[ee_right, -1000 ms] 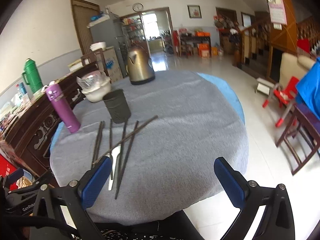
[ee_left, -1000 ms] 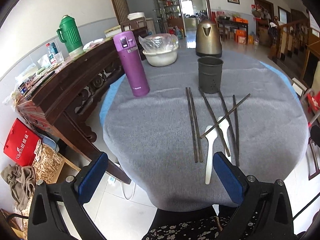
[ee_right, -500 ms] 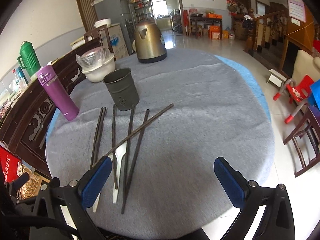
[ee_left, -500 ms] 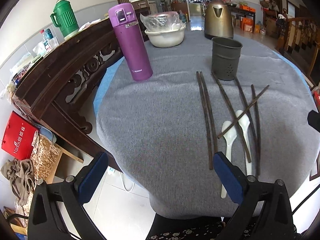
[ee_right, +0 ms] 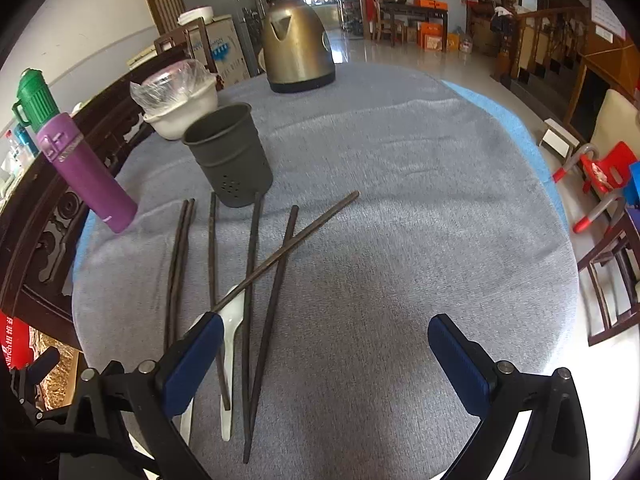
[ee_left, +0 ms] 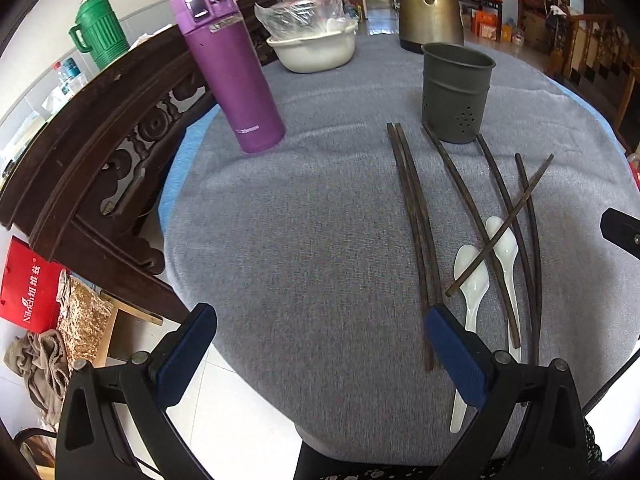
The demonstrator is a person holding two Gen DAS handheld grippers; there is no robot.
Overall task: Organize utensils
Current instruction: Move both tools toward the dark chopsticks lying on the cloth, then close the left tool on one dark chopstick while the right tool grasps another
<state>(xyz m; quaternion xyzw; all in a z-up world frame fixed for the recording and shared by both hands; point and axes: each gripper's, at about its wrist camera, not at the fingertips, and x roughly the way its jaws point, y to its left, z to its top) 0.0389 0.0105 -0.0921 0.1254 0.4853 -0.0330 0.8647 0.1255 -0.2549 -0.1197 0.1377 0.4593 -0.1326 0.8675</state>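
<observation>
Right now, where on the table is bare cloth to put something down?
Free: the grey cloth right of the crossed chopsticks, and between the purple flask and the paired chopsticks. Crowded: before the utensil holder, around the spoons.

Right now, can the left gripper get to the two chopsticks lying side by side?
Probably yes. The left gripper is open and empty, and the side-by-side pair of chopsticks lies bare on the grey cloth, its near ends by the right fingertip. Nothing covers them.
</observation>
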